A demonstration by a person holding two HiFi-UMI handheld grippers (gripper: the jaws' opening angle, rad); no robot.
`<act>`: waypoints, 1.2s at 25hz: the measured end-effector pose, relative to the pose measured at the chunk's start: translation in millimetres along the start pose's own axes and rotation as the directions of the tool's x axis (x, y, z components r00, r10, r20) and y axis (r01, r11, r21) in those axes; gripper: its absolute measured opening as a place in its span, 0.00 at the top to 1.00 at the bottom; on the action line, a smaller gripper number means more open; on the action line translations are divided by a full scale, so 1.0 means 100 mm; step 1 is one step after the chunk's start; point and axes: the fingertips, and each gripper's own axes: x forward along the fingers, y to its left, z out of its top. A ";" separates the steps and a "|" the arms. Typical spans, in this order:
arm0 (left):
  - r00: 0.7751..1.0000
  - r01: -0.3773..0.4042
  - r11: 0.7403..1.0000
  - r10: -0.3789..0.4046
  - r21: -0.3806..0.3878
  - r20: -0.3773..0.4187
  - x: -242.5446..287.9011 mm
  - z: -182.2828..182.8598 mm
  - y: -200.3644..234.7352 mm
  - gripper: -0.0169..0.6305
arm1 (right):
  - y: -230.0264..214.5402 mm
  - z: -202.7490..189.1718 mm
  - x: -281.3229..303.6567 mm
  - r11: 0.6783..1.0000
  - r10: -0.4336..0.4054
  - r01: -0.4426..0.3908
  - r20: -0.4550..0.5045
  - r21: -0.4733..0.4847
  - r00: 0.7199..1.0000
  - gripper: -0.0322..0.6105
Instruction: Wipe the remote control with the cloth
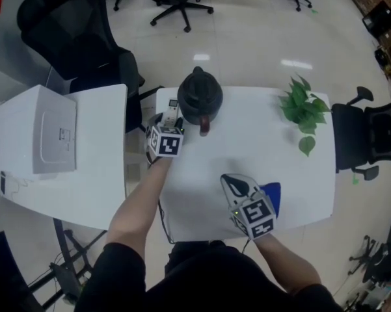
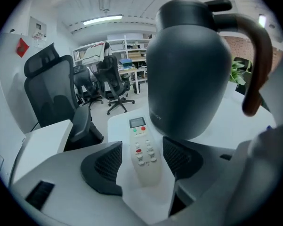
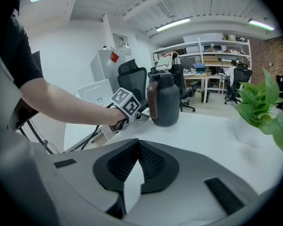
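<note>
The white remote control (image 2: 142, 147) lies flat on the white table (image 1: 260, 142), close by a dark jug (image 1: 199, 96). My left gripper (image 2: 143, 166) is open, with one jaw on each side of the remote's near end and neither pad pressing on it. In the head view the left gripper (image 1: 167, 125) is at the table's far left corner, with the remote (image 1: 172, 106) just beyond it. A blue cloth (image 1: 273, 197) lies near the front edge. My right gripper (image 1: 230, 181) hangs just left of the cloth, shut and empty. The right gripper (image 3: 138, 149) shows its pads together.
The jug (image 2: 188, 65) with its brown handle stands right behind the remote. A green potted plant (image 1: 303, 109) sits at the table's far right. A white side table (image 1: 84, 148) carries a white box (image 1: 38, 132) on the left. Office chairs (image 1: 78, 38) stand around.
</note>
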 end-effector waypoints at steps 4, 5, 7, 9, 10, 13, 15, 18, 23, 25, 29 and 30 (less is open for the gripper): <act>1.000 0.016 0.999 -0.017 -0.028 -0.021 0.14 -0.05 0.00 0.56 | -0.11 -0.12 0.07 1.000 -0.015 0.015 -0.035 0.012 0.999 0.94; 0.999 0.027 0.999 -0.029 -0.046 -0.025 0.15 -0.05 -0.01 0.56 | -0.14 -0.13 0.08 1.000 -0.018 0.019 -0.037 0.014 0.999 0.94; 0.999 0.038 0.997 -0.040 -0.069 -0.025 0.15 -0.05 -0.01 0.57 | -0.16 -0.13 0.09 1.000 -0.021 0.022 -0.034 0.018 0.999 0.94; 0.999 0.031 0.997 -0.033 -0.068 -0.023 0.15 -0.05 0.00 0.61 | -0.18 -0.12 0.09 0.999 -0.026 0.027 -0.033 0.026 0.999 0.94; 0.999 0.027 0.998 -0.028 -0.064 -0.023 0.14 -0.05 0.01 0.65 | -0.18 -0.12 0.08 0.999 -0.029 0.030 -0.034 0.028 0.999 0.94; 0.999 0.026 0.998 -0.027 -0.054 -0.025 0.14 -0.06 0.02 0.65 | -0.22 -0.14 0.05 0.999 -0.037 0.037 -0.031 0.022 0.999 0.94; 1.000 0.019 0.999 -0.020 -0.041 -0.015 0.12 -0.05 0.02 0.65 | -0.24 -0.13 0.01 0.999 -0.045 0.046 -0.024 0.027 0.999 0.94; 1.000 0.011 0.999 -0.011 -0.033 0.008 0.04 -0.04 0.01 0.65 | -0.28 -0.15 -0.08 0.997 -0.062 0.063 -0.018 0.037 0.998 0.94; 0.999 0.011 0.999 -0.010 -0.038 0.044 -0.26 -0.06 -0.05 0.65 | -0.39 -0.25 -0.30 0.995 -0.095 0.095 -0.009 0.027 0.995 0.94; 0.998 0.011 0.999 -0.008 -0.040 0.057 -0.42 -0.09 -0.08 0.65 | -0.43 -0.32 -0.39 0.994 -0.110 0.110 -0.011 0.021 0.994 0.94; 0.996 0.015 0.998 -0.010 -0.061 0.084 -0.79 -0.20 -0.18 0.65 | -0.52 -0.49 -0.60 0.991 -0.132 0.132 -0.025 0.000 0.991 0.94; 0.996 0.017 0.998 -0.012 -0.063 0.090 -0.89 -0.24 -0.24 0.65 | -0.54 -0.54 -0.66 0.990 -0.138 0.138 -0.027 -0.004 0.990 0.94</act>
